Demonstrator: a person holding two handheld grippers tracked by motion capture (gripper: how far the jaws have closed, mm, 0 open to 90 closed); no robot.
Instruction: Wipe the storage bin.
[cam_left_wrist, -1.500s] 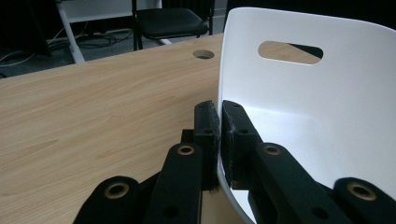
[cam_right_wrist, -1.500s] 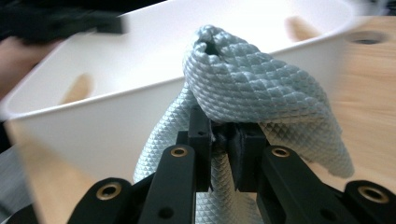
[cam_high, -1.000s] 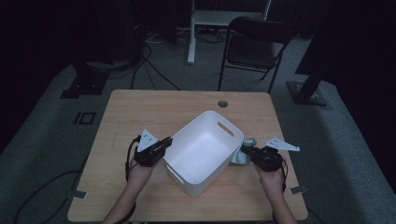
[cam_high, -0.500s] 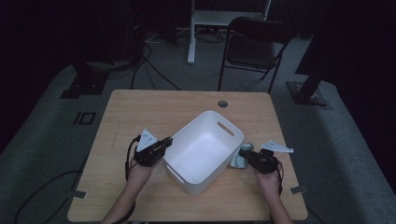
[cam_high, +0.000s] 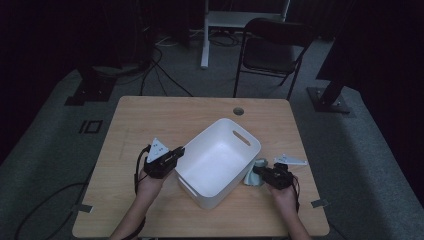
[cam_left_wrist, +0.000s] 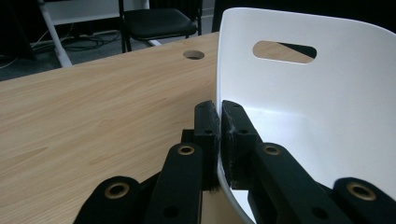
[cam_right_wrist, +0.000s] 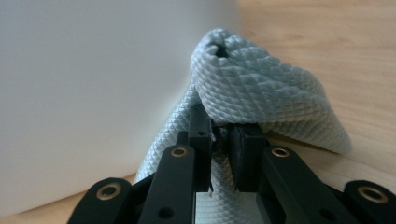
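The left gripper (cam_left_wrist: 219, 140) pinches the near rim of the white bin (cam_high: 220, 155) — jaws pressed on its wall. The right gripper (cam_right_wrist: 219, 144) clamps a pale blue cloth (cam_right_wrist: 252, 88) on the table (cam_high: 150, 120), just beside the bin's right side.

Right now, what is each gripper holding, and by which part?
The left gripper is shut on the white bin's rim wall. The right gripper pinches a fold of the light blue cloth beside the bin.

Wooden tabletop (cam_high: 150, 125) with a round hole (cam_high: 238, 111) near the far edge; beyond, a black chair (cam_high: 272, 50) on grey floor (cam_high: 45, 135).
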